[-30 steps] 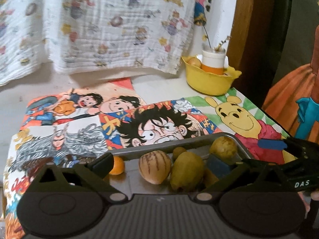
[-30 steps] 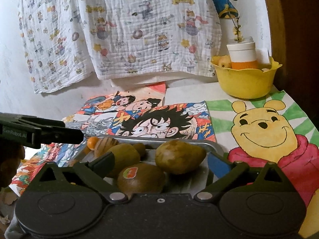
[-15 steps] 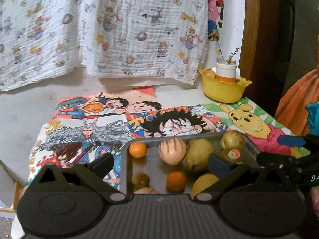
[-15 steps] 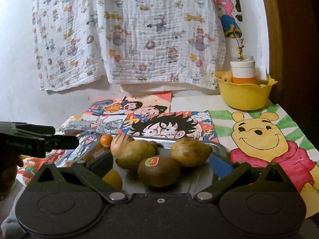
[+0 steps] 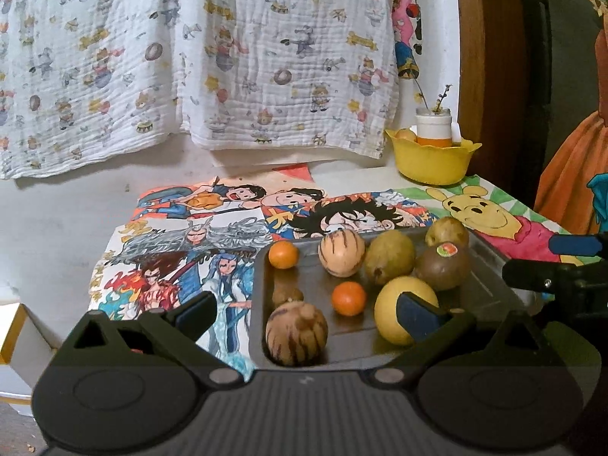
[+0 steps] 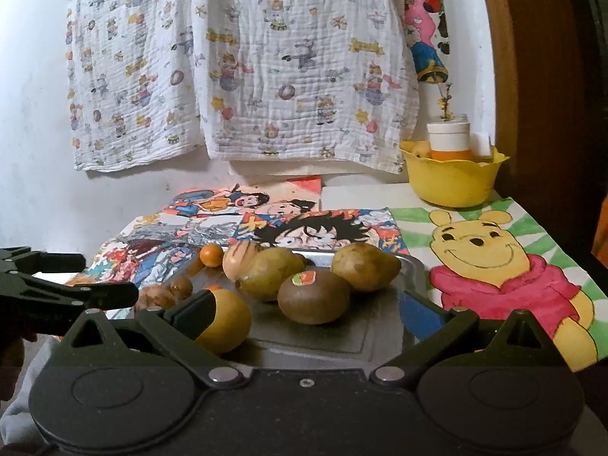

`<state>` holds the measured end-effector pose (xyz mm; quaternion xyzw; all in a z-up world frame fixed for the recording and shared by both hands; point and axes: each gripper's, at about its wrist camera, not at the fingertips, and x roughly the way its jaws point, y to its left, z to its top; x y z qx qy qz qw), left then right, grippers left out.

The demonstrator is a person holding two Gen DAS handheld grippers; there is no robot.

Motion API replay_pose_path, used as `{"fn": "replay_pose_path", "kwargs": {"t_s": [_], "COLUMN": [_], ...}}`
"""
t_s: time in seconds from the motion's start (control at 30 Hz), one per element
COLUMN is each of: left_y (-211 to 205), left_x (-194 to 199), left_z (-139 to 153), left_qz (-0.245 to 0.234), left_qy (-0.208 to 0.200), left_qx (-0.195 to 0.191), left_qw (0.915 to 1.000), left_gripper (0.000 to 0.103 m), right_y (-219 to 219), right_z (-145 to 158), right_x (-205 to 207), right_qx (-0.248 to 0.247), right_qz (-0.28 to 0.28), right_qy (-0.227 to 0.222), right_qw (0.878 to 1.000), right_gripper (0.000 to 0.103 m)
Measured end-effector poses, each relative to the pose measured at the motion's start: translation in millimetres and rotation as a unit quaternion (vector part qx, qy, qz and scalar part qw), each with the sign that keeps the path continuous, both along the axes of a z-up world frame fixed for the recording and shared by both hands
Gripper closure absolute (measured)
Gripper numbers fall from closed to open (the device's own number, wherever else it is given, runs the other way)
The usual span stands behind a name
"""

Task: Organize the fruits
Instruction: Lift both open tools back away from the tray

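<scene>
A metal tray (image 5: 490,296) (image 6: 383,336) holds several fruits: two small oranges (image 5: 283,254), striped round fruits (image 5: 341,251), a green pear (image 5: 391,256) (image 6: 271,271), a brown kiwi with a sticker (image 5: 442,266) (image 6: 313,296), a potato-like pear (image 6: 364,266) and a yellow fruit (image 5: 395,309) (image 6: 226,321). My left gripper (image 5: 304,313) is open and empty at the tray's near left edge. My right gripper (image 6: 304,309) is open and empty at the tray's near right side; it shows at the right of the left wrist view (image 5: 562,266).
The tray lies on a table covered with cartoon posters (image 5: 197,235) and a Winnie the Pooh drawing (image 6: 494,262). A yellow bowl (image 5: 431,161) (image 6: 452,176) with a white-orange jar stands at the back right. A printed cloth (image 6: 247,60) hangs behind. A wooden post stands right.
Both grippers have pulled back and up from the tray, so more of the tray and its fruits shows. Both stayed open and empty.
</scene>
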<state>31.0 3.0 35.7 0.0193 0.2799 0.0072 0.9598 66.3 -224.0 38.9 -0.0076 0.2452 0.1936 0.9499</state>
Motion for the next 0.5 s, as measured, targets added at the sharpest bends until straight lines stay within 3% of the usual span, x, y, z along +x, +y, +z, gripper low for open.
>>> {"fn": "replay_pose_path", "kwargs": {"t_s": [0.5], "left_y": [-10], "left_x": [-33], "left_z": [-23], "left_qz": [0.006], "left_qy": [0.002], "left_qx": [-0.010], "left_qw": [0.9999], "left_gripper": [0.000], "right_y": [-13], "right_z": [-13], "right_x": [-30], "right_qx": [0.008], "right_qz": [0.009], "right_qy": [0.006], "right_qw": [1.000], "right_gripper": [0.001]}}
